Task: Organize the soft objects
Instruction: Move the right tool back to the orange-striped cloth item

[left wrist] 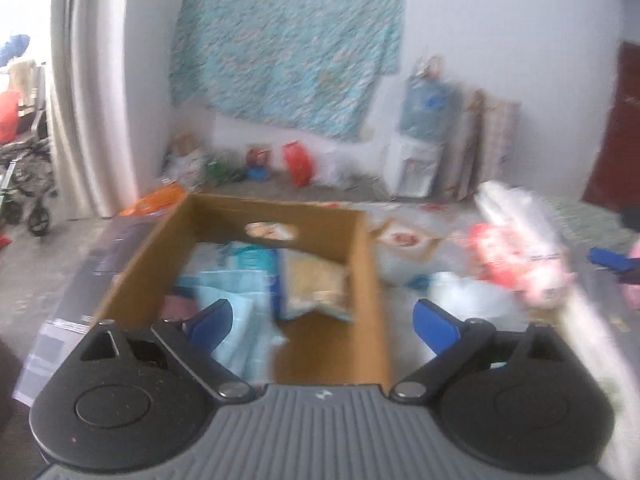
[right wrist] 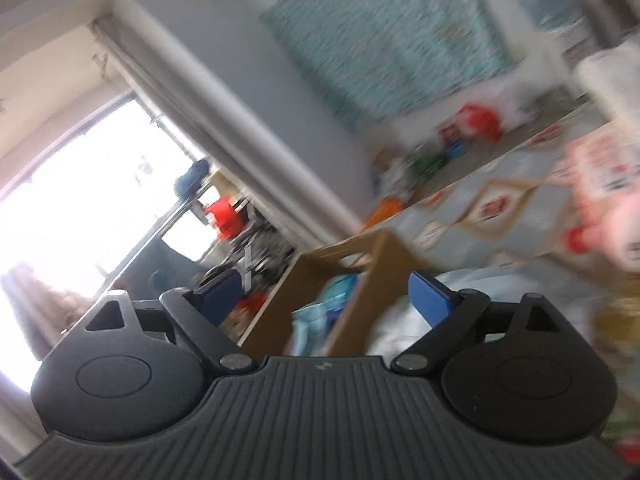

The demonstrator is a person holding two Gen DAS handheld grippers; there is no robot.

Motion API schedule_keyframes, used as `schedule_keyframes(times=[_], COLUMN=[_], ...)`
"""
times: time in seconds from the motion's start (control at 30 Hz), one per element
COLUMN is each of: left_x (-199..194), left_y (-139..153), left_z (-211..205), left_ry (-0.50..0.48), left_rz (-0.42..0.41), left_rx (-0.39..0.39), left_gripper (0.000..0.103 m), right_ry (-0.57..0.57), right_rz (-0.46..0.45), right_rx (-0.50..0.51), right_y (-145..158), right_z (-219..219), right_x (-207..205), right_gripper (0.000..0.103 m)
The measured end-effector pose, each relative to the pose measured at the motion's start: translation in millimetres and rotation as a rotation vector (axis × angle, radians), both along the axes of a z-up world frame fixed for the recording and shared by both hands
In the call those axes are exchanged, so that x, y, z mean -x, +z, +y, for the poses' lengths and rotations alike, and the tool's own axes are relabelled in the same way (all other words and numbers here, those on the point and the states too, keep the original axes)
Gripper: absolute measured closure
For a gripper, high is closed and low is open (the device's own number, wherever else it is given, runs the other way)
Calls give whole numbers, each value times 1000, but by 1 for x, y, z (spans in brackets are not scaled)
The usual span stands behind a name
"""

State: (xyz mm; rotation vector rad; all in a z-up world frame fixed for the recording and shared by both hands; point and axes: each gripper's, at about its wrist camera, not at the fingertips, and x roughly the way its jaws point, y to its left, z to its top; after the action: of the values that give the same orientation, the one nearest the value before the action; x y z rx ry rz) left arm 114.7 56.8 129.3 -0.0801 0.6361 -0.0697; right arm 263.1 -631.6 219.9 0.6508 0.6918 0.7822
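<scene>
While both grippers, left [left wrist: 322, 320] and right [right wrist: 324, 294], are hanging spread and empty by the box [left wrist: 370, 280], another pack [left wrist: 520, 256] beside it is awaiting pickup.

The left wrist view looks forward and downward from just above the near edge of a cardboard box [left wrist: 360, 240], facing the back wall and its teal cloth [left wrist: 288, 48]. The right wrist view is tilted sideways, sits lower beside the same box [right wrist: 360, 280], and faces a bright window [right wrist: 80, 184]. Both share box, cloth [right wrist: 392, 36] and patterned bedspread [right wrist: 480, 208].
</scene>
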Motion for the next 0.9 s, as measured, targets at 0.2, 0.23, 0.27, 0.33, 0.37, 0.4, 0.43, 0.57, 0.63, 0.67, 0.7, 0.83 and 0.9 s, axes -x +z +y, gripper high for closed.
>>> schedule_keyframes(times=[0.2,0.23,0.27,0.33,0.37,0.4,0.43,0.57,0.63,0.67,0.7,0.83,0.9], left_x=[38,43,47,56,60,61,63,63,63,61,59,51,47], left_y=[-6,-9,-12,-17,-20,-23,-27,-40,-48,-52,-57,-79,-91], left_z=[-59,-70,-81,-105,-117,-130,-140,-179,-200,-207,-215,-239,-249], left_ry=[-144,-161,-179,-212,-230,-258,-279,-349,-369,-383,-396,-440,-456], left_rz=[-57,-66,-77,-97,-102,-103,-103,-98,-86,-75,-61,14,43], left_rx=[47,41,35,19,11,3,-1,-36,-65,-75,-80,-80,-74], left_gripper=[5,5,5,4,4,4,4,4,4,4,4,4,4], right_ry=[-76,-81,-85,-92,-94,-93,-93,-88,-85,-83,-82,-83,-90], right_rz=[52,59,63,70,76,81,83,84,88,90,92,97,96], right_rx=[55,53,48,39,34,25,18,-7,-14,-17,-20,-26,-28], right_y=[-25,-30,-37,-47,-52,-57,-61,-70,-74,-77,-79,-84,-85], right_z=[-60,-66,-72,-79,-81,-84,-86,-93,-97,-97,-98,-107,-111], right_x=[22,24,29,35,35,35,35,37,37,36,36,36,36], right_gripper=[11,11,11,11,11,11,11,11,11,11,11,10,10])
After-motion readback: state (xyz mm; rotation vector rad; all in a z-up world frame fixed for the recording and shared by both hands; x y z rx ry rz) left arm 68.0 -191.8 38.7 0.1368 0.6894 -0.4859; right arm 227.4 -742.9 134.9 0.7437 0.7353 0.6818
